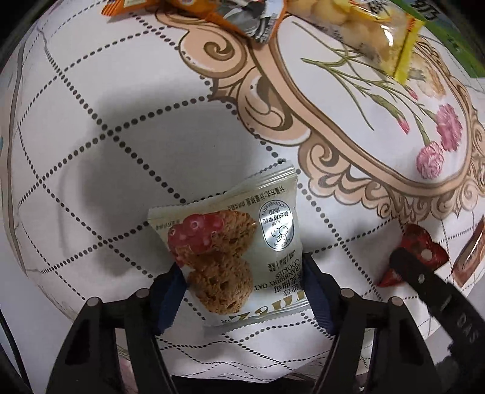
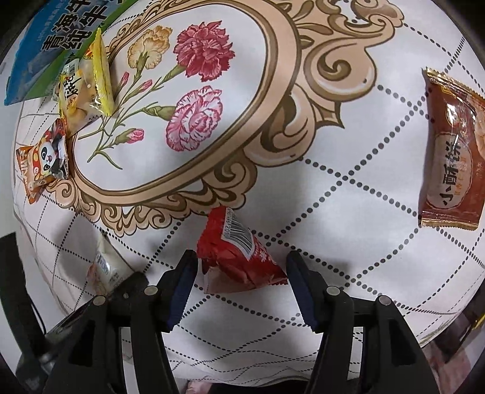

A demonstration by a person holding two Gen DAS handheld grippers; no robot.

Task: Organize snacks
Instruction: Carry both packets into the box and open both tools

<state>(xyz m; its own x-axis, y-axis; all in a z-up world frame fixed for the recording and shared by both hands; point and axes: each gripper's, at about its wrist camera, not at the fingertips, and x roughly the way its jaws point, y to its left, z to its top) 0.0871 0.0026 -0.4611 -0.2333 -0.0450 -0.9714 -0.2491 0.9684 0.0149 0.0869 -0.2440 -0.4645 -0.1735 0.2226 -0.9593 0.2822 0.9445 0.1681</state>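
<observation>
Two claws work over the patterned desk (image 1: 91, 145), each straddling a snack. Nearest in the left wrist view, the left claw (image 1: 244, 291) has its blue pads against both edges of a pale cookie packet (image 1: 230, 251) — the packet sits between them, its upper end out past the fingertips, and whether it rests on the desk cannot be told. Off to the right lies a red candy wrapper (image 1: 415, 242) with the other tool's black finger across it, and a brown packet (image 1: 468, 260) just beyond at the frame edge. Farthest up, a yellow bag of pale puffs (image 1: 363, 27) and an orange packet (image 1: 194, 9) lie near the top.

Nearest in the right wrist view, the right claw (image 2: 242, 288) stands wide, its pads either side of the red candy wrapper (image 2: 239, 257) — the left pad close to it, the right one apart. Farther right lies the brown packet (image 2: 451, 151). Far left sit a panda packet (image 2: 42, 160), the yellow bag (image 2: 88, 85) and a blue-green bag (image 2: 45, 51) beside the flower frame.
</observation>
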